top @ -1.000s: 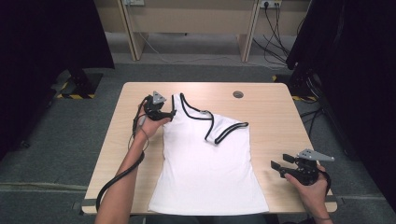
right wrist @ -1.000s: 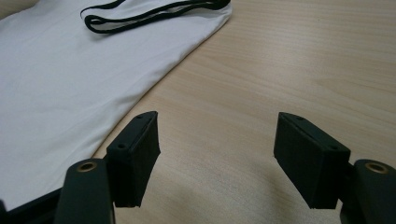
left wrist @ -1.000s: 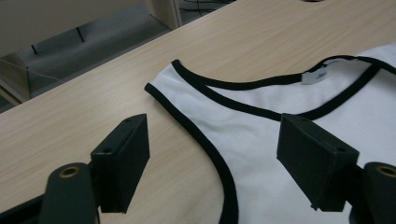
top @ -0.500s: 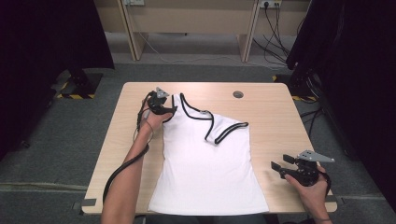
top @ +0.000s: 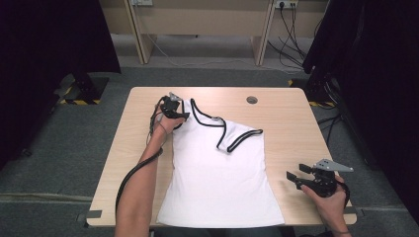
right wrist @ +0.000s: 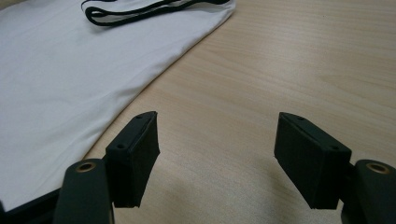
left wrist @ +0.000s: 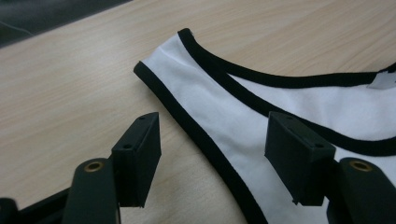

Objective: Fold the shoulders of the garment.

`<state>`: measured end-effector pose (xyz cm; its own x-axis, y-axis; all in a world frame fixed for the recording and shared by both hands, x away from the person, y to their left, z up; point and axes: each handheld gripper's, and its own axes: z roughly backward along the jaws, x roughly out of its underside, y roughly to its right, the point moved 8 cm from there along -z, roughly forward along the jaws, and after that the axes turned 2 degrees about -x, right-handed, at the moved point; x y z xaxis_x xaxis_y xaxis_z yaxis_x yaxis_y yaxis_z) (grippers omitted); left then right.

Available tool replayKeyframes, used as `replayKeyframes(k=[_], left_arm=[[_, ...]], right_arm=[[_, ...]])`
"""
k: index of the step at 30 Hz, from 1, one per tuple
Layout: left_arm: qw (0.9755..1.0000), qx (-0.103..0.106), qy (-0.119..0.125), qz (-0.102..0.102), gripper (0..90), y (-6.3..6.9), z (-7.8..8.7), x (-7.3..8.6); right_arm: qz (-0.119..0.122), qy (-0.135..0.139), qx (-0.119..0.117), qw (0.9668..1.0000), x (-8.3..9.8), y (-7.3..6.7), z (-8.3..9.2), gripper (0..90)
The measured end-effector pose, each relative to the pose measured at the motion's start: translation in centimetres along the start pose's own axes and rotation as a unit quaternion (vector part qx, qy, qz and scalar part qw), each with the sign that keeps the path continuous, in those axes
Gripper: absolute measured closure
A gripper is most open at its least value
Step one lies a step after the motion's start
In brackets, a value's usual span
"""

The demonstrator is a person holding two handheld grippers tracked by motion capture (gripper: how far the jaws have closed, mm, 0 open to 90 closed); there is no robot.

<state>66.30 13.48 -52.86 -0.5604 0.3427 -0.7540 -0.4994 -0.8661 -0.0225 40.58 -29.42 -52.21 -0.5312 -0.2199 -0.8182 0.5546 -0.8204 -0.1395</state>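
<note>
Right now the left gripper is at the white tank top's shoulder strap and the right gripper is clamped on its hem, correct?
Not quite. The right gripper holds nothing: in the right gripper view its jaws stand open over bare table, beside the tank top. The left gripper is at the shoulder strap.

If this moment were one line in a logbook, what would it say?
left tongs: open, closing around strap of white tank top, not pinching yet | right tongs: open above bare table

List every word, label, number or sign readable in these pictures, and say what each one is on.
No text can be read.
White tag inside the neckline of the white tank top: cut off at the frame edge, no print visible.
Yellow-and-black hazard stripes on the dark stand base on the floor: a marking, no words.
Left hand-held gripper, right hand-held gripper, table: no lettering.
</note>
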Motion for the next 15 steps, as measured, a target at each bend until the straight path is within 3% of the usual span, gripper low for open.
replayKeyframes(k=[7,8,15], left_arm=[[1.0,0.005,-0.005,0.001,39.7,0.06,-0.41,0.1],[0.9998,0.01,-0.013,-0.007,39.7,0.18,-0.46,-0.07],[0.9995,0.029,-0.012,-0.004,52.8,0.34,-0.6,-0.25]], right_arm=[[0.002,-0.004,-0.005,1.0,0.02,-0.11,-0.09,30.9],[0.002,-0.004,-0.005,1.0,0.02,-0.11,-0.09,30.9],[0.004,-0.008,-0.009,0.9999,0.06,-0.18,-0.15,31.0]])
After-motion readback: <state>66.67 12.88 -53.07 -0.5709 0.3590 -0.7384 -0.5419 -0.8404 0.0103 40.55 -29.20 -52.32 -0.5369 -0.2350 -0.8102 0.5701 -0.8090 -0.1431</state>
